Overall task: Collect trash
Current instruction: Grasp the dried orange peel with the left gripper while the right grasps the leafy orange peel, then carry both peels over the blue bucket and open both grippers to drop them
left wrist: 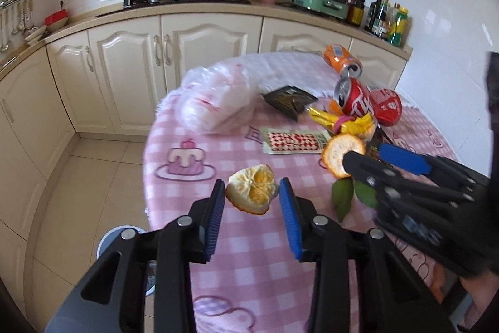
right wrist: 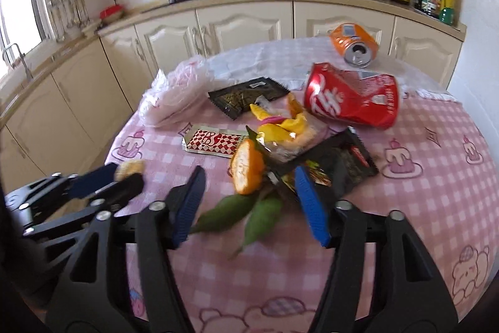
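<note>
A small dried orange peel (left wrist: 252, 192) lies near the edge of the pink checked table (left wrist: 237, 255). My left gripper (left wrist: 252, 197) has its blue pads touching the peel on both sides. It also shows at the left of the right wrist view (right wrist: 120, 173). A larger orange peel (right wrist: 246, 170) with green leaves (right wrist: 237, 211) sits between the pads of my right gripper (right wrist: 251, 198), which stands open with a gap on each side. Behind lie a crushed red can (right wrist: 349, 99), an orange can (right wrist: 352, 47), wrappers (right wrist: 212, 142) and a clear plastic bag (right wrist: 174, 95).
A round light-rimmed container (left wrist: 121, 236) stands on the tiled floor under the table's left edge. Cream cabinets (left wrist: 199, 52) and a counter with pots, a stove and bottles (left wrist: 386, 17) run behind the table. A black packet (right wrist: 343, 164) lies just beyond the right pads.
</note>
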